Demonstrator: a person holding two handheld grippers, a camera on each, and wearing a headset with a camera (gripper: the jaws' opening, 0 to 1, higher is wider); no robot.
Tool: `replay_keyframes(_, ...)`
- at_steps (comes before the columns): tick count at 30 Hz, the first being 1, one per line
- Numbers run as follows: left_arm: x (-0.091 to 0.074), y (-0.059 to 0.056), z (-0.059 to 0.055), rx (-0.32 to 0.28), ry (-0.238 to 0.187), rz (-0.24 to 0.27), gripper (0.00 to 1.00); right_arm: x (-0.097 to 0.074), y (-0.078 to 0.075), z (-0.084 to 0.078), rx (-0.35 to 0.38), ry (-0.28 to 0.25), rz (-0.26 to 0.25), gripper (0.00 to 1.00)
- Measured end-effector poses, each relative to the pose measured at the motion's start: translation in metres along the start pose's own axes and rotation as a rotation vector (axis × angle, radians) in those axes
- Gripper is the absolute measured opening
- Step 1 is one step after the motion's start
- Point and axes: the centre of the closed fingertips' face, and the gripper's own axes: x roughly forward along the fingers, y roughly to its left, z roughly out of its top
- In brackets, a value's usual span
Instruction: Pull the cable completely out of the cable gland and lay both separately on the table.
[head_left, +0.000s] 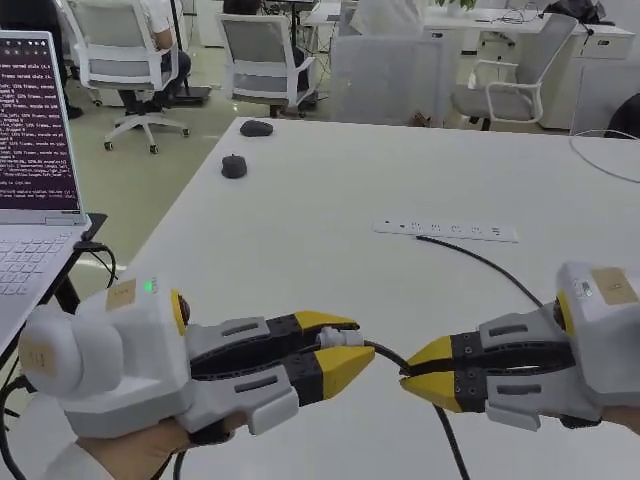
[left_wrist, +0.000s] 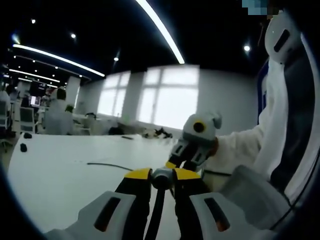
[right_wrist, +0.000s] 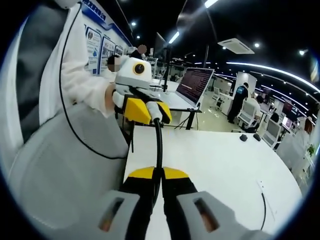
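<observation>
My left gripper (head_left: 355, 345) is shut on the small grey-white cable gland (head_left: 335, 338), just above the near part of the white table (head_left: 300, 250). A black cable (head_left: 385, 352) leaves the gland to the right. My right gripper (head_left: 405, 378) is shut on it a short way from the gland, and the cable hangs down past it. In the left gripper view the gland (left_wrist: 161, 176) sits between the yellow tips, with the cable (left_wrist: 157, 212) running back between the jaws. In the right gripper view the cable (right_wrist: 158, 145) runs straight from my right gripper (right_wrist: 155, 174) to the gland (right_wrist: 154, 112).
A white power strip (head_left: 447, 231) lies mid-table with a black lead (head_left: 490, 265) running toward the right gripper. Two dark mice (head_left: 234, 167) (head_left: 256, 128) lie near the far left edge. An open laptop (head_left: 35, 150) stands at the left. Office chairs (head_left: 260, 55) stand beyond.
</observation>
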Motion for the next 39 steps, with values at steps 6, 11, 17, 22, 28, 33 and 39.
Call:
replay_keyframes(6,0.000,0.001,-0.001,0.000,0.006,0.001,0.17,-0.001,0.001,-0.028,0.056,0.044,-0.001,0.02)
replay_keyframes(11,0.001,0.002,-0.003,-0.010,0.014,0.001,0.17,-0.003,0.003,-0.053,0.086,0.096,-0.002,0.03)
replay_keyframes(17,0.000,0.005,-0.006,-0.021,0.025,0.001,0.17,-0.008,0.005,-0.086,0.146,0.157,-0.009,0.02)
replay_keyframes(22,0.000,0.006,-0.008,-0.023,0.034,0.000,0.17,-0.010,0.007,-0.099,0.175,0.171,-0.014,0.02)
replay_keyframes(28,0.001,0.005,-0.011,-0.025,0.043,-0.008,0.17,-0.010,0.007,-0.103,0.186,0.187,-0.020,0.02)
replay_keyframes(33,0.000,0.006,-0.011,-0.026,0.041,-0.005,0.17,-0.010,0.005,-0.102,0.194,0.193,-0.024,0.03)
replay_keyframes(39,-0.002,0.011,-0.008,-0.019,0.026,0.019,0.17,-0.017,-0.005,-0.085,0.161,0.191,-0.057,0.07)
